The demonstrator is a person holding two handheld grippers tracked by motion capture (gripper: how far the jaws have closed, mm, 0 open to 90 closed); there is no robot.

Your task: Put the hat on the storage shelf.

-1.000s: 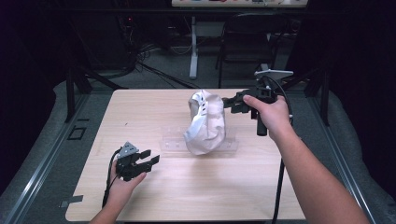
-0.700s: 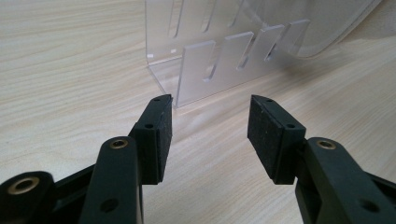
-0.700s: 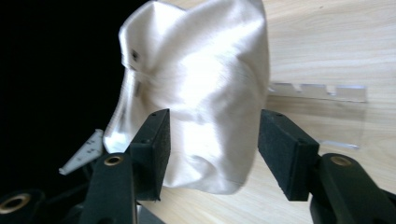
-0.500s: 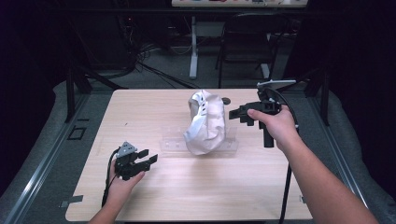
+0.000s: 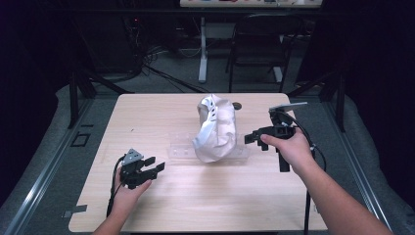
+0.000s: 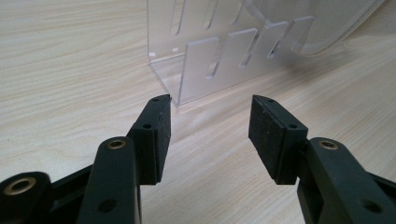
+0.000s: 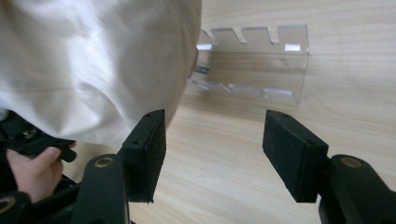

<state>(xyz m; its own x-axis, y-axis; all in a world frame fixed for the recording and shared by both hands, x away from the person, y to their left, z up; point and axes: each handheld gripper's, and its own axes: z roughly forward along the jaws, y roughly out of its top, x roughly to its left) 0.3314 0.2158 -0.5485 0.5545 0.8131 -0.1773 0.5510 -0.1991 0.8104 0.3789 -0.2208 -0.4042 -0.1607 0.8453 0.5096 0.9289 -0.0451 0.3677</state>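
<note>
I read no brand or label on the crumpled white cloth cap [image 5: 215, 128]; I see a row of small vent holes along one edge. It sits draped over the clear acrylic slotted stand [image 5: 182, 149] at the middle of the pale wooden desk [image 5: 147, 112]. My right gripper [image 5: 255, 138] is just beside the cap, its jaws having just been opening, nothing between them. My left gripper [image 5: 152, 167] rests near the desk's front, jaws apart and empty.
</note>
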